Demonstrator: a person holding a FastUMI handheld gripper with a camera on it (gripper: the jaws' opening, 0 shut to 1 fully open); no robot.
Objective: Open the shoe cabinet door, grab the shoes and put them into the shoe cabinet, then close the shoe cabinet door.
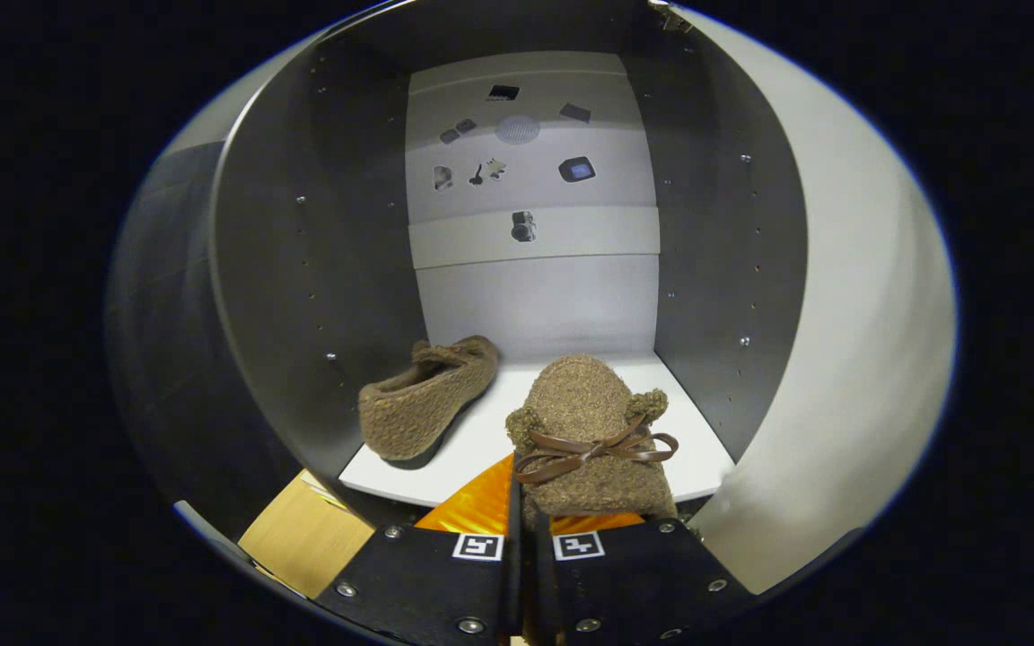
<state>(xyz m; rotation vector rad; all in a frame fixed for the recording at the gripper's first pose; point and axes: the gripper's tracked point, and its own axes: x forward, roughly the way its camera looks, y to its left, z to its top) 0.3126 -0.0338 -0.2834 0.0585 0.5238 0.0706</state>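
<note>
Now a slipper (591,440) is held pinched in the tongs (524,538), toe pointing ahead; the shelf (481,449) lies just beyond.

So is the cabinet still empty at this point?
No. One fuzzy brown shoe already lies on the cabinet's white shelf, and the gripper holds a second shoe at the opening.

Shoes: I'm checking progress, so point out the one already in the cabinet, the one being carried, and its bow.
Shelved shoe (427,399): gripper view, side wall.
Carried shoe (582,404): gripper view, toe.
Bow (591,450): gripper view, knot.
</note>
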